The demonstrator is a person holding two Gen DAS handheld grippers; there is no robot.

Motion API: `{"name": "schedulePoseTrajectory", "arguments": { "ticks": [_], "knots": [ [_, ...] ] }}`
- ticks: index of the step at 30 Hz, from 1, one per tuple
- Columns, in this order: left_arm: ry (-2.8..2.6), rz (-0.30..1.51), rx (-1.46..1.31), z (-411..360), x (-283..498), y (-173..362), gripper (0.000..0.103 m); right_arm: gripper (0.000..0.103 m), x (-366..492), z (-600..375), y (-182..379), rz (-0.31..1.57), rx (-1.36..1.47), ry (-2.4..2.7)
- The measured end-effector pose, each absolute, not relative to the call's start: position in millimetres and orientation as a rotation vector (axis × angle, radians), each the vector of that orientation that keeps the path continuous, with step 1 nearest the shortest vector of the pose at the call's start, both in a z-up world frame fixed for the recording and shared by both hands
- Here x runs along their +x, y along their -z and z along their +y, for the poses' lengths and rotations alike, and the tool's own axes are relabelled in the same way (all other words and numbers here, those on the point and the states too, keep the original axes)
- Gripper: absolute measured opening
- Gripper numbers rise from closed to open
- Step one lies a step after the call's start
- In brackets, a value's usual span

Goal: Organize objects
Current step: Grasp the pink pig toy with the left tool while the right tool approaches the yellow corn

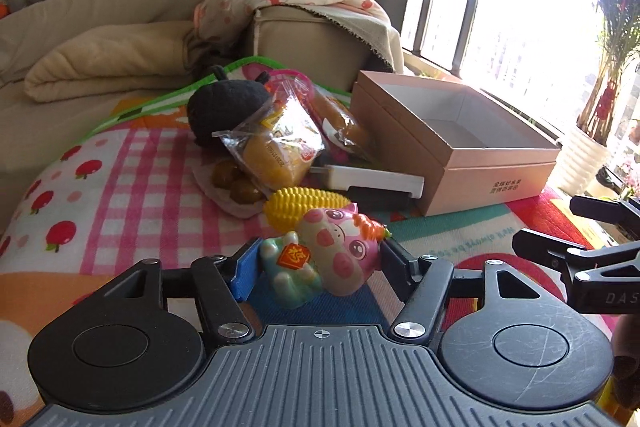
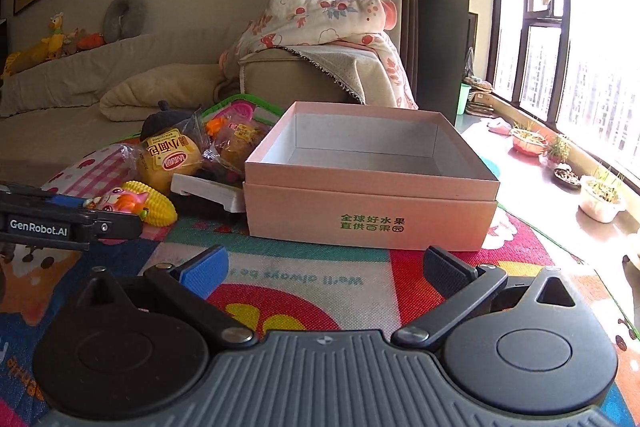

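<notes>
Pink plastic pig figurine (image 1: 338, 251) sits clamped between the left gripper (image 1: 318, 263) pads.
Right gripper (image 2: 326, 269) is spread wide and empty before the pink cardboard box (image 2: 368, 211).

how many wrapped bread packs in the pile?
2 visible: bread pack with yellow label at the pile's front, second bread pack beside it, nearer the pink box. More may be hidden.

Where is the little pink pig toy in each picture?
Left wrist view: the pink pig toy sits low in the middle, between the left gripper fingers, just in front of the yellow toy corn.
Right wrist view: the pig peeks out at the far left edge, behind the other gripper's black arm, again beside the corn.
Shared landmark: the open pink box.
</notes>
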State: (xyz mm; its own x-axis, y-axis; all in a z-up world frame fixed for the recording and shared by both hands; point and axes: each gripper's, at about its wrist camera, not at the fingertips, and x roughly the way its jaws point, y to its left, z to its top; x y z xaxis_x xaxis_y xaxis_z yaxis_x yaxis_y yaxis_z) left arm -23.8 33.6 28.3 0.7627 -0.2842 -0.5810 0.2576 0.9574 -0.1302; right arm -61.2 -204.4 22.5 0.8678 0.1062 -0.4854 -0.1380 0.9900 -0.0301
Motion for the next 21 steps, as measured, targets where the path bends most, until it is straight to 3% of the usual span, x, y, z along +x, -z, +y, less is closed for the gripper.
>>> {"name": "schedulePoseTrajectory", "arguments": {
  "ticks": [6,13,15,16,18,20,21],
  "knots": [
    [0.210,0.625,-0.154,100.8,-49.4,-45.3,0.068,0.103,-49.2,-146.4,-27.6,0.547,-0.141,-0.323],
    [0.178,0.608,-0.222,127.2,-52.5,-43.0,0.068,0.103,-21.5,-79.2,-19.0,0.657,-0.102,-0.449],
    [0.189,0.611,-0.222,127.2,-55.3,-39.8,0.068,0.093,-17.1,-70.9,-12.6,0.698,-0.101,-0.434],
    [0.194,0.612,-0.220,127.4,-56.4,-38.4,0.068,0.083,-17.3,-68.0,-7.9,0.725,-0.118,-0.435],
    [0.202,0.619,-0.212,126.5,-58.8,-35.5,0.068,0.077,-23.8,-68.1,-5.7,0.724,-0.157,-0.434],
    [0.215,0.630,-0.205,124.0,-59.9,-32.9,0.068,0.056,-32.0,-73.3,-8.3,0.732,-0.176,-0.457],
    [0.224,0.636,-0.200,121.5,-60.9,-31.7,0.068,0.055,-36.9,-78.5,-10.6,0.736,-0.181,-0.464]
  ]
}}
